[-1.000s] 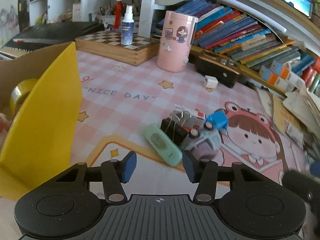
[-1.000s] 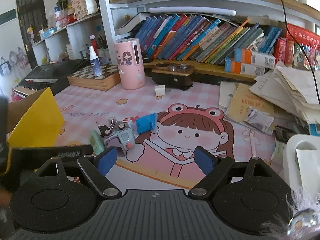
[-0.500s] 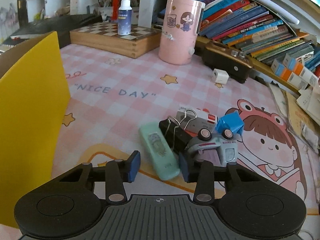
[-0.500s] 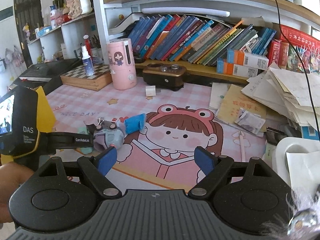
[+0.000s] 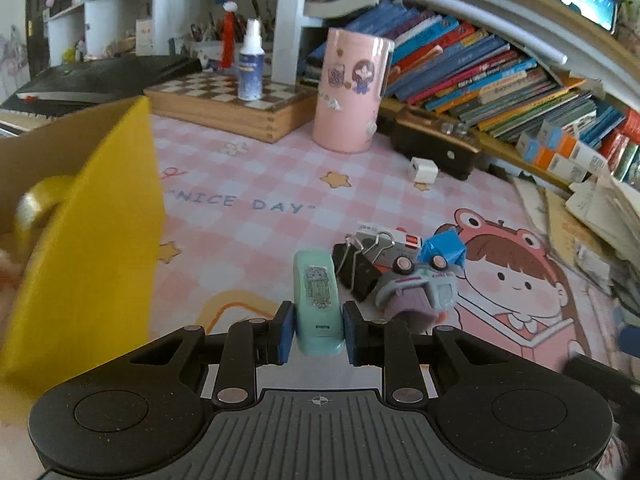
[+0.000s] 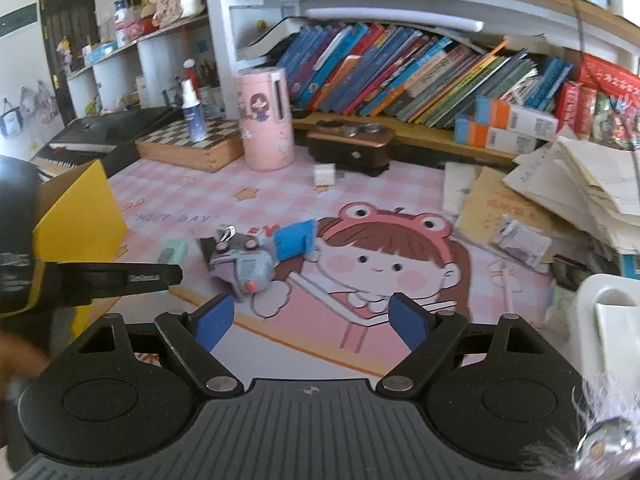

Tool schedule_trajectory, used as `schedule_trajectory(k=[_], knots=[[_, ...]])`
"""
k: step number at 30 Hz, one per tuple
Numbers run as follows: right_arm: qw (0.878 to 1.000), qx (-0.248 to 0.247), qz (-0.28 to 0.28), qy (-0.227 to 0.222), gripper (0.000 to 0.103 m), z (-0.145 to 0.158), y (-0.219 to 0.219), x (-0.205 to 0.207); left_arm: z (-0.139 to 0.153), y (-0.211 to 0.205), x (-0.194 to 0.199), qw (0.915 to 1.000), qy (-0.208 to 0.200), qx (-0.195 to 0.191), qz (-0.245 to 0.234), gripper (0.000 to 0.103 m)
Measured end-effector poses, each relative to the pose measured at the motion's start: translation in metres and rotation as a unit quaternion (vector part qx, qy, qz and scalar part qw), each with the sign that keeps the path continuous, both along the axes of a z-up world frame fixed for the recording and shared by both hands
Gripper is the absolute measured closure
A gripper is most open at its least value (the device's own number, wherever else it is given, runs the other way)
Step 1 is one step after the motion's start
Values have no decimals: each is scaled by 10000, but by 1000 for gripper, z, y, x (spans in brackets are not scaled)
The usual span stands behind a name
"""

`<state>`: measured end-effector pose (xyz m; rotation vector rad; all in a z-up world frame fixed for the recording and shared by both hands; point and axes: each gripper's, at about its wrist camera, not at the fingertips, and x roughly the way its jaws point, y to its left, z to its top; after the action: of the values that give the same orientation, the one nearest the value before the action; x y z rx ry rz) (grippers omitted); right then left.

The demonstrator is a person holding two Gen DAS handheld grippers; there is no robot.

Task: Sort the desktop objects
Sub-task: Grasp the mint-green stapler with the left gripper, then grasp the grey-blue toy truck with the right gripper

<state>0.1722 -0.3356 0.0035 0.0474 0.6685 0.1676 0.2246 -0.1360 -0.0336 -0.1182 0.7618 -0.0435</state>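
Left wrist view shows the left gripper (image 5: pixel 318 334) clamped on the mint eraser (image 5: pixel 317 300) (right gripper (image 6: pixel 308 322) wide open, empty), next needing a lift toward the yellow box (image 5: pixel 92 240).

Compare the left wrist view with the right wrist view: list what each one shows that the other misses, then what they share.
Only the left wrist view shows the left gripper shut on the mint green eraser, plus the roll of yellow tape inside the cardboard box.

Only the right wrist view shows the right gripper open over the mat, and the white bin at its far right.

Both show the black binder clip, grey toy car, blue pouch and pink cylinder.
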Motion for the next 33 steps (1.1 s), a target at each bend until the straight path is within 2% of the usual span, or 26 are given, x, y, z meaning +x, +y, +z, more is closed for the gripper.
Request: schedule_trajectory(k=[12,19,27,30,31,33], knots=[[9971,-214,726,101,18,-23,36,34,61,31,-67,9975,-646,-227,189,79],[9934,-387,1067,141,13,-42,52,59,71,37,-87,9972,-596,-277,359,79],[9878,-589,1438,128,13,-62,66,82,76,39,-93,9968,-600,-209,478,79],[9864,-639,1508,113,16,-66,69,87,76,38,-94,9971,-597,-187,442,79],[9860,-662,1526,94,19,-67,70,87,76,37,-93,9971,-593,-192,431,79],[9853,-717,1552,51,33,-68,71,88,76,36,-93,9972,-597,-197,411,79]])
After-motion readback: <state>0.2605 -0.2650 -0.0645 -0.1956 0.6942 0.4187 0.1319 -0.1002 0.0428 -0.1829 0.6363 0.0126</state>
